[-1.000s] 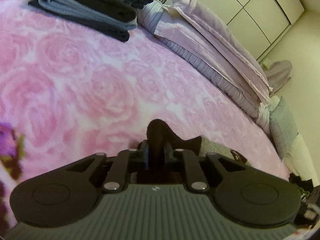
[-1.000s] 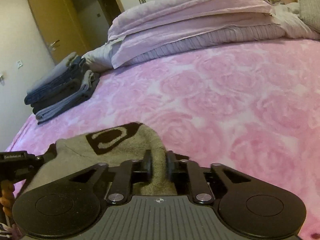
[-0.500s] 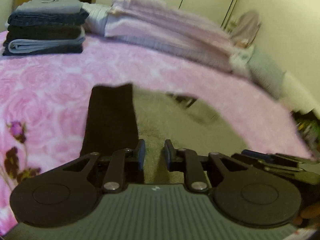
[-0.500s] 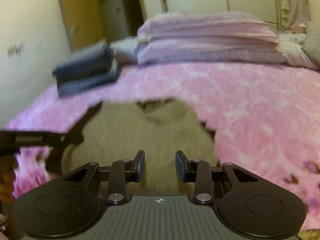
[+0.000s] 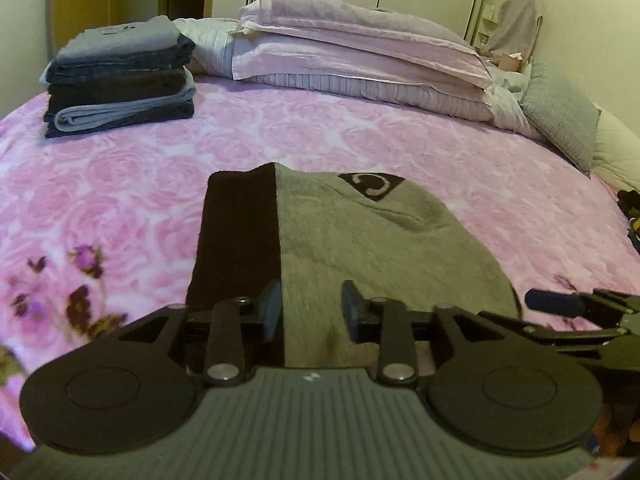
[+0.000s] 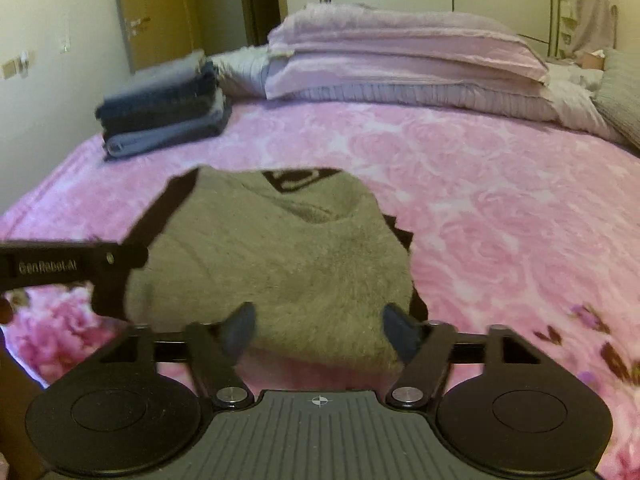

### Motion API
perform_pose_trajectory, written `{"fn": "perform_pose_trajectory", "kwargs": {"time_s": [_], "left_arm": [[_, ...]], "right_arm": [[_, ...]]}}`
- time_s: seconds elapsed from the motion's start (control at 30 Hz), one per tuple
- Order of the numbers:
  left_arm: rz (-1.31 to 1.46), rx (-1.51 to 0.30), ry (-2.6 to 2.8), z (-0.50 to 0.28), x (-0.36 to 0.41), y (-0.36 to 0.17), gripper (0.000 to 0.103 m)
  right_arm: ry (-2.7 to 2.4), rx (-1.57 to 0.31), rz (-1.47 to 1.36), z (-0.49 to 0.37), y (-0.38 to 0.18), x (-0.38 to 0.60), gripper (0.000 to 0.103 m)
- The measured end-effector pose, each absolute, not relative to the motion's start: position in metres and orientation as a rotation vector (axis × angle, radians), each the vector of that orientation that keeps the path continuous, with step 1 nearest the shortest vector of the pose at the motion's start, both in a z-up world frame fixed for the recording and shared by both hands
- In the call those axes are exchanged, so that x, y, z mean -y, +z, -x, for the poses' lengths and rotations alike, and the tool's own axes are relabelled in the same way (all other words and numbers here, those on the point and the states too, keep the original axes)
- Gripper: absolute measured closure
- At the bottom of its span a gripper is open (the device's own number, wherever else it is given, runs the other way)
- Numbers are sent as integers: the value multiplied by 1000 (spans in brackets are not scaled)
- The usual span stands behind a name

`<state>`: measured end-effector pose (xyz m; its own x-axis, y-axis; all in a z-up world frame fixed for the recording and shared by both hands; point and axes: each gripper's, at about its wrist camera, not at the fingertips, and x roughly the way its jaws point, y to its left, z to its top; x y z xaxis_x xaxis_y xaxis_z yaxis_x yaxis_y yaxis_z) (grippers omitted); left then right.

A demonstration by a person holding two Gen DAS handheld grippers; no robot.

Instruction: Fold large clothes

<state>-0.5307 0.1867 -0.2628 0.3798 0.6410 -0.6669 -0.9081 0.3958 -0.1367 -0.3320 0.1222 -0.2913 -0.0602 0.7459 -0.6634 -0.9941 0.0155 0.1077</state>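
A folded grey sweater [image 5: 360, 240] with a dark sleeve strip along its left side and a dark logo patch [image 5: 370, 186] lies flat on the pink rose blanket [image 5: 120, 184]. My left gripper [image 5: 310, 312] is open, hovering over the sweater's near edge with nothing between its fingers. In the right wrist view the same sweater [image 6: 280, 256] lies ahead, and my right gripper [image 6: 320, 330] stands wide open above its near edge. The left gripper [image 6: 80, 266] shows at the left of that view. The right gripper's tip [image 5: 560, 304] shows at the right of the left wrist view.
A stack of folded dark and blue clothes [image 5: 120, 76] sits at the bed's far left corner. Lilac pillows [image 5: 360, 48] and a grey cushion [image 5: 560, 112] line the head of the bed. A wooden door [image 6: 156, 12] and white wardrobes stand behind.
Both grippers, shut on the sweater a second ago, have let go and opened wider, drawing back; the sweater now lies folded flat on the blanket.
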Motion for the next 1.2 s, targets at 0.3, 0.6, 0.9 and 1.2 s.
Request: {"fn": "perform_pose_trajectory", "kwargs": {"time_s": [0.3, 0.6, 0.9, 1.2], "left_arm": [[521, -605, 1073, 545, -122, -239, 61], [456, -575, 1077, 560, -64, -213, 47], [389, -546, 1087, 567, -23, -192, 40], [352, -557, 1120, 565, -3, -182, 38]], "right_arm": [[1525, -682, 426, 339, -255, -69, 30], [1530, -633, 376, 352, -225, -15, 30], [1536, -578, 320, 358, -204, 23, 30], [1569, -576, 287, 356, -200, 34, 29]]}}
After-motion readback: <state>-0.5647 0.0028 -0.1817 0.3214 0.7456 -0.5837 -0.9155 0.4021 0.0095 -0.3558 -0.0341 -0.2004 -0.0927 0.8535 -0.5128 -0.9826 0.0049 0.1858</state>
